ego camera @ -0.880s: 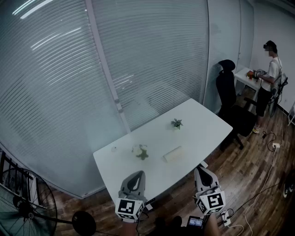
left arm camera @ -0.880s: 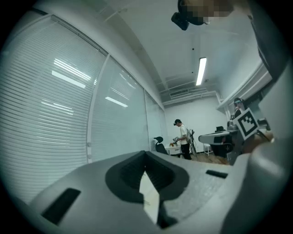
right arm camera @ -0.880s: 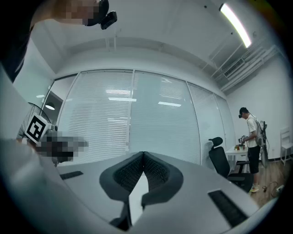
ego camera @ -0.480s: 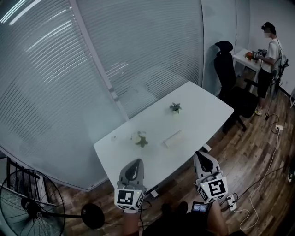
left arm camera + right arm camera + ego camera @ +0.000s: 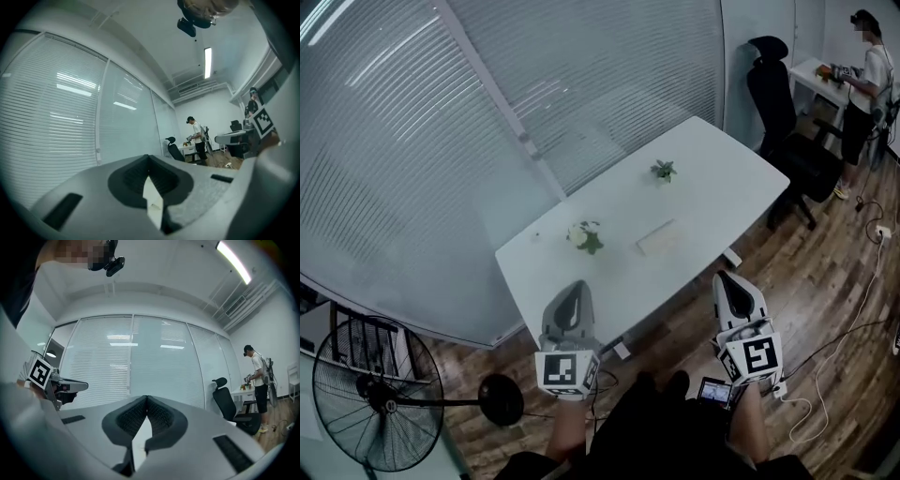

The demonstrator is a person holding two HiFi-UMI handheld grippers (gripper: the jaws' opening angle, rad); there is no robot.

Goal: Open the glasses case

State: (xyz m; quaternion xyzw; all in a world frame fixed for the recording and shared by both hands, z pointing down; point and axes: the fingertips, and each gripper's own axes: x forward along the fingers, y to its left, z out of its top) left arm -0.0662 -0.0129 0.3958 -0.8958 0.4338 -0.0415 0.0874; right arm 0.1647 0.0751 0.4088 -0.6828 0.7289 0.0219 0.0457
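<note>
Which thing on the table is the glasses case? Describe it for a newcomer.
Find the white table beside the blinds. The glasses case lies toward its near edge, right of the near plant and in front of the far plant. It alone is a flat, pale oblong; the plants are leafy green.

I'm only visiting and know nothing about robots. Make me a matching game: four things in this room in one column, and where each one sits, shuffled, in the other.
Things:
1. glasses case
2. black office chair
3. fan
4. small green plant

Places:
A. on the wooden floor, at the head view's lower left
B. beyond the far right end of the white table, by the glass wall
C. lying flat near the middle of the table
D. standing on the table, toward the chair's end

Pairs: 1-C, 2-B, 3-A, 4-D
</note>
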